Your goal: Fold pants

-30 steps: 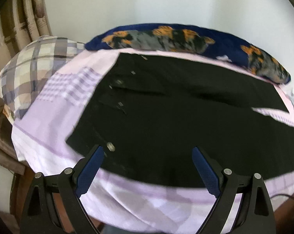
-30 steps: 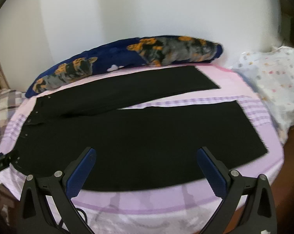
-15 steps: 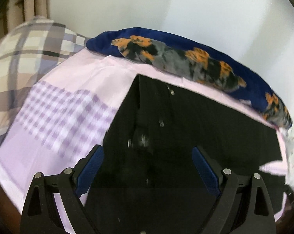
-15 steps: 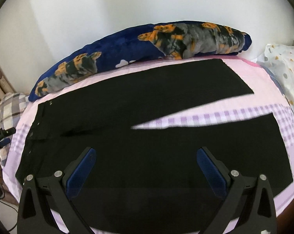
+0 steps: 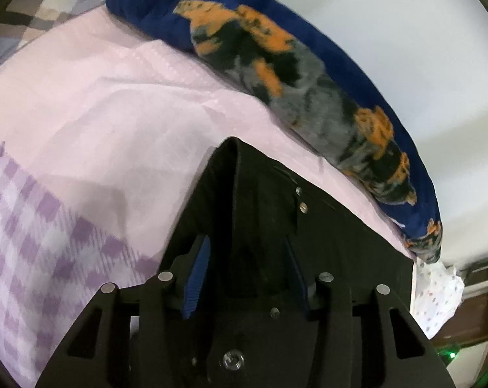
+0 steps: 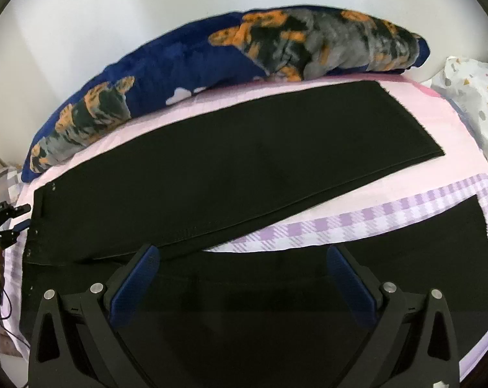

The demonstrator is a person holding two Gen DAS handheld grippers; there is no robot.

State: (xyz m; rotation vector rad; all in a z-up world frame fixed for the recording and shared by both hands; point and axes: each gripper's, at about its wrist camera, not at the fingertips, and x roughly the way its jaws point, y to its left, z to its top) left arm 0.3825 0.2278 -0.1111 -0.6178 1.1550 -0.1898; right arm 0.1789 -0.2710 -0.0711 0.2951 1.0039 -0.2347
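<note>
- The black pants (image 6: 231, 174) lay flat on the pink-and-lilac bedsheet (image 6: 438, 119), legs spread apart — waistband at the left.
- The left gripper (image 5: 244, 252) had just been closing over the waistband corner; whether its pads pressed the cloth, I cannot tell.
- The right gripper (image 6: 244, 258) hung wide open above the near leg.

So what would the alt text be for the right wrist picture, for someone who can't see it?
Black pants lie spread flat on a pink and purple checked bedsheet, legs apart in a V. The right gripper hovers open over the nearer leg, and a blue and orange bolster pillow lies along the white wall behind.
</note>
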